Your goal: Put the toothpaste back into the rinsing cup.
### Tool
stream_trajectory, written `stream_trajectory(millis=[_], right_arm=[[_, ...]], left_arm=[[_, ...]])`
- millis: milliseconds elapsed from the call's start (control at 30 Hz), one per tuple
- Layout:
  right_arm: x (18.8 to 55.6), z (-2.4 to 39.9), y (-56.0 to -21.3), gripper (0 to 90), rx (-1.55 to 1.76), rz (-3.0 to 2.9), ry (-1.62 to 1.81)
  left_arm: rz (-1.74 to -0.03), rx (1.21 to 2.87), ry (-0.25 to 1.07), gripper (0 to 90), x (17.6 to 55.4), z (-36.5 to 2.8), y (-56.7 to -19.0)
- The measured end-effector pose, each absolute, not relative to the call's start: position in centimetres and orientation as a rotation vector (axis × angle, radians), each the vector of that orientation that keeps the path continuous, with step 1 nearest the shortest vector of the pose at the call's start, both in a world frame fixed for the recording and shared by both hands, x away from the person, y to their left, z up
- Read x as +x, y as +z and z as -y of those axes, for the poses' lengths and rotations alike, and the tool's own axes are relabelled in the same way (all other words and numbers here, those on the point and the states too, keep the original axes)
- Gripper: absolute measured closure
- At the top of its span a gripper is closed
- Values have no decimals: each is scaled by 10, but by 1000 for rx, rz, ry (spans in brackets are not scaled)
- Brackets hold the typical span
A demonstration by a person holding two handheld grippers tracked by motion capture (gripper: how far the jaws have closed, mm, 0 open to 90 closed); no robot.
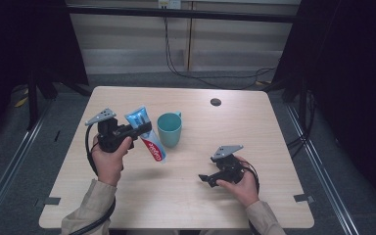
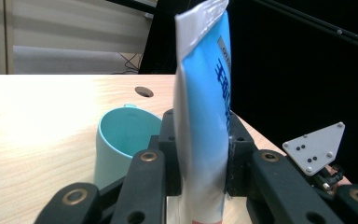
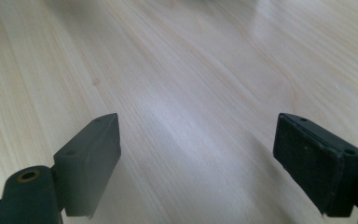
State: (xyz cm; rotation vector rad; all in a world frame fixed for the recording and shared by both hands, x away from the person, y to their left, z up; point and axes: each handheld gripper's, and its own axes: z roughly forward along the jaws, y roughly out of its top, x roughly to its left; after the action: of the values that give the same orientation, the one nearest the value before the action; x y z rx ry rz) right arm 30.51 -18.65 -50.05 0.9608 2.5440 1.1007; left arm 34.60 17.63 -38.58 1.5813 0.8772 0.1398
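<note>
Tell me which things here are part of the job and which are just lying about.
In the job:
- toothpaste tube, clamped in the left gripper
- teal cup, right beside the tube
- right gripper, jaws apart, nothing between them

Lying about:
- dark round port in the table's far side

This place looks like a lab for recordings: a bare wooden table (image 1: 186, 196) stands between dark curtains (image 1: 352, 73), metal rails (image 1: 10, 166) run along the floor, and cables (image 1: 210, 76) hang behind.
</note>
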Motion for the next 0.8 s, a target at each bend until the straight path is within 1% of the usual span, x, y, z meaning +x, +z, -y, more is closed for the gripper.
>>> stream_trajectory(millis=[267, 800], right_arm=[[302, 192, -508, 141, 999, -2531, 1105], [296, 194, -512, 124, 929, -2522, 1098]], left_arm=[[-883, 1596, 148, 740, 349, -179, -382], [-886, 1628, 198, 740, 356, -179, -365]])
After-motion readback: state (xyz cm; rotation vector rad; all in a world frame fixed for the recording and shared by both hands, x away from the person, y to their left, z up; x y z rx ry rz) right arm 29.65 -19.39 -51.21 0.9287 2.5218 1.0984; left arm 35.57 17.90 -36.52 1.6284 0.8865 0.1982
